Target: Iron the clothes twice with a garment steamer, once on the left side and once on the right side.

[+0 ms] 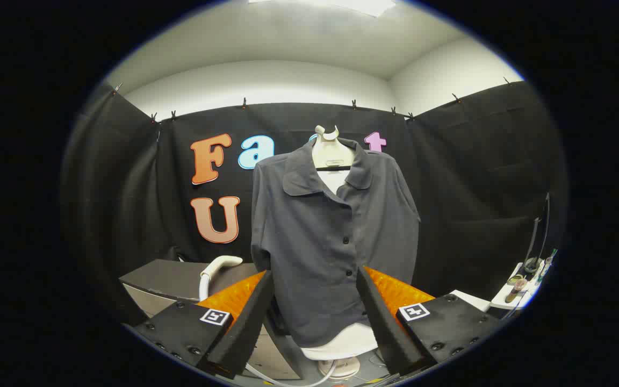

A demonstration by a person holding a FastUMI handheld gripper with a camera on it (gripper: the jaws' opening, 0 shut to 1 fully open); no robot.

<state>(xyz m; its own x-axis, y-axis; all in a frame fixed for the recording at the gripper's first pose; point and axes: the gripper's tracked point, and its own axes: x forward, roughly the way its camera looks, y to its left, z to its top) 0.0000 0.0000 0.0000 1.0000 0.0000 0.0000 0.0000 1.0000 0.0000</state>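
Looking along my gripper point(315, 285), I see its two black wedge-shaped fingers point(253, 317) spread wide with nothing between them, so the claw is empty and the steamer is not yet in hand. The dark grey button-front collared shirt point(331, 231) hangs on a pale mannequin torso point(333, 153) straight ahead, just beyond the fingertips, with the torso's white base point(342, 344) showing under the hem. The white curved garment steamer handle point(218, 266) sits to the left and near, resting by a dark grey box-like surface point(175, 277), with a pale hose point(288, 379) running low under the fingers. My judgement of the risks: the handle is smooth and rounded, so a grip taken off-centre could let it twist or slip; the hose could snag on the box edge or the mannequin base and tug the head off line; swinging in too close could push the loose shirt or rock the torso; and I could cover one side twice and miss the other. A white shelf with small bottles point(519, 285) stands far right, well apart. As for writing, I see only square black-and-white marker tags point(216, 316) on the gripper body; the small plate on the mannequin neck is too small to read.
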